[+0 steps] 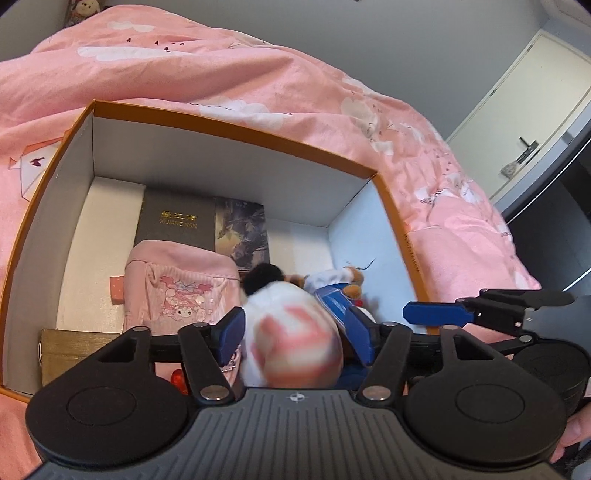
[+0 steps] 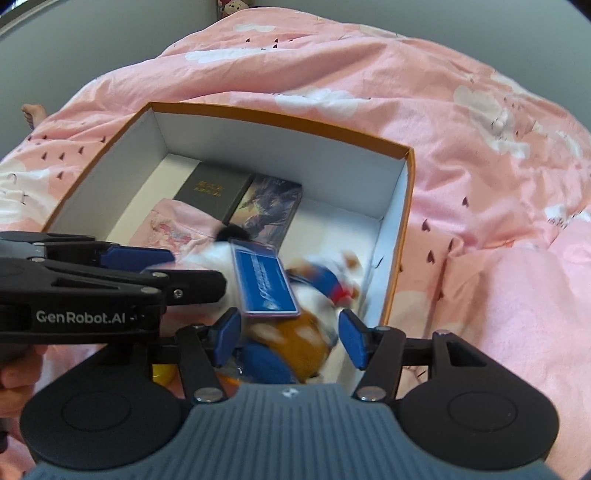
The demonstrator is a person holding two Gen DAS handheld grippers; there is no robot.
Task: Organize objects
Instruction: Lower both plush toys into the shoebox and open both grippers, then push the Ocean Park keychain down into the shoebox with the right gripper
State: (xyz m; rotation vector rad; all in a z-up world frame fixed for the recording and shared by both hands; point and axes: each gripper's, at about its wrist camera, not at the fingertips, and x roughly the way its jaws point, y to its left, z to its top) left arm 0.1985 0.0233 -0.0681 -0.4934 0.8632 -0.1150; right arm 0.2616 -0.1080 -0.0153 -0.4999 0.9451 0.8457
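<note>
An orange-rimmed cardboard box (image 1: 236, 127) (image 2: 280, 120) lies open on a pink bed. Inside are a dark book (image 1: 177, 225) (image 2: 214, 195), a picture box (image 1: 242, 230) (image 2: 269, 208) and a pink pouch (image 1: 181, 284) (image 2: 173, 229). My left gripper (image 1: 295, 332) is open above a blurred white and pink plush (image 1: 295, 332) that lies between its pads without a firm grip. My right gripper (image 2: 290, 338) is open over a blurred brown and blue plush bear (image 2: 295, 343) (image 1: 351, 284) with a blue card (image 2: 266, 284) on it. Both toys look in motion inside the box.
A gold packet (image 1: 74, 347) and a small pink block (image 1: 117, 290) lie at the box's left side. The pink duvet (image 1: 221, 66) (image 2: 480, 184) surrounds the box. A door (image 1: 517, 110) stands at the right. A plush toy (image 2: 236, 5) sits at the bed's head.
</note>
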